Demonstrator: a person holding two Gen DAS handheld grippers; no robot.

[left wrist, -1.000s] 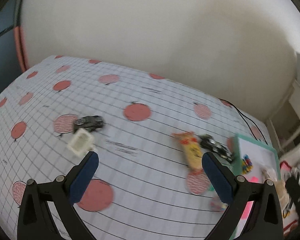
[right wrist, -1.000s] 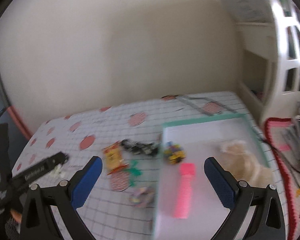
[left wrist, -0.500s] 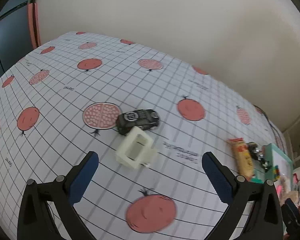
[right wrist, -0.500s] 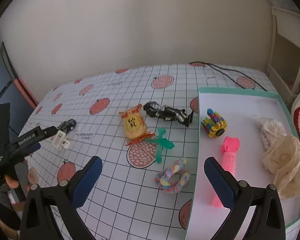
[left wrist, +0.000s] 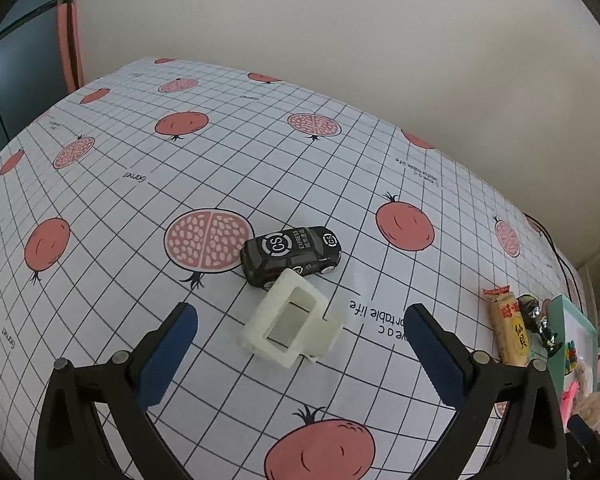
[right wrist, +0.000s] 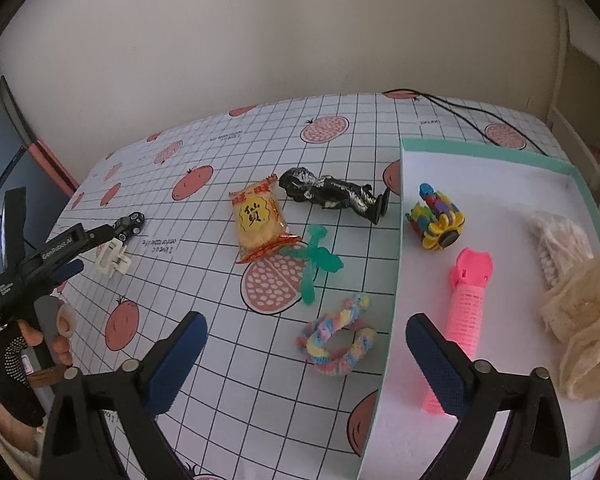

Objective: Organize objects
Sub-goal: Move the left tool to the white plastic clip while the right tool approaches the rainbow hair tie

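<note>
Left gripper (left wrist: 300, 344): hanging spread wide over the white plastic frame (left wrist: 294, 324), frame centre
Grip tip: closing squarely, avoiding the touching black toy car (left wrist: 290, 254)
Right gripper (right wrist: 306, 356): waiting spread

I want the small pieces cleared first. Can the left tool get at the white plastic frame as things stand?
Probably yes. The left tool is open, and the white plastic frame lies just ahead between its fingers with nothing over it. The black toy car sits close behind it and might get nudged.
</note>
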